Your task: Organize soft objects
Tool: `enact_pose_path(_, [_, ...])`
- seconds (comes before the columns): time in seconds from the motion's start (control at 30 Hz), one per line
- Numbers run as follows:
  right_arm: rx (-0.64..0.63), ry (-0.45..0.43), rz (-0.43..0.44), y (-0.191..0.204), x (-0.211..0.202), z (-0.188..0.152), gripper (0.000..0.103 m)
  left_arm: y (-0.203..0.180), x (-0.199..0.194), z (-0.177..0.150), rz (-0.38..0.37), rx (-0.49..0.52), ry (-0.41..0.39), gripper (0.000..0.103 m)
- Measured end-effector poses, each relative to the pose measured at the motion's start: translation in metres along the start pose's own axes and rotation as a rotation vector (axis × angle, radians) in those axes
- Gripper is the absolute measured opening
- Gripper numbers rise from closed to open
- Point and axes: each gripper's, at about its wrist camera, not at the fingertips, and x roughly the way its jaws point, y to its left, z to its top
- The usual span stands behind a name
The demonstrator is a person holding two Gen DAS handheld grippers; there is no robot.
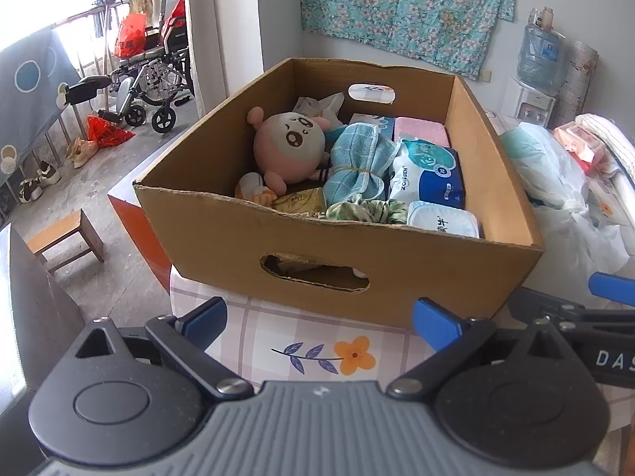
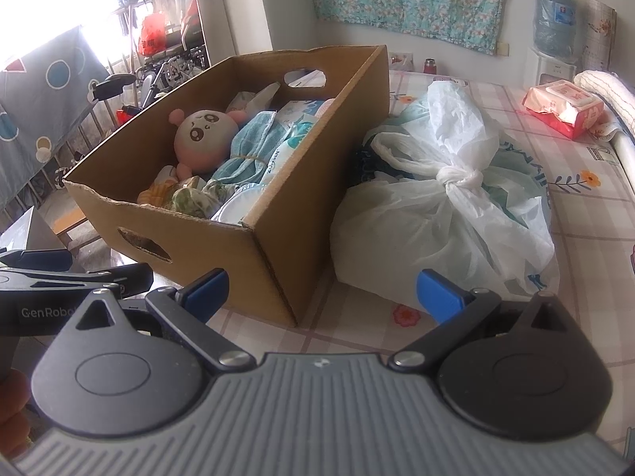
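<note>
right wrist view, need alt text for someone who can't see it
An open cardboard box on a floral checked tablecloth holds a pink plush doll, a tied blue towel and wipes packs. A knotted white plastic bag lies to its right. The right claw hangs open and empty in front, the left claw at the left edge.

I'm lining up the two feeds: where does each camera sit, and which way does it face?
Left wrist: on the left gripper, low before the box, facing its near wall; own open fingers show, the right gripper at right.
Right wrist: on the right gripper, facing the box's near right corner and the bag; own open fingers, a bit of hand.
Shared: box, plush, bag.
</note>
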Motion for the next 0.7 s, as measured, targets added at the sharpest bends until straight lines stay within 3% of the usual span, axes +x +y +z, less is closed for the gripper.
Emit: enact_pose_path(0.7, [-0.006,0.007,0.004,0.0016,0.0019,-0.0003,0.101,-0.0014,0.0017,-0.0011,0.001,-0.013,0.016,0.101])
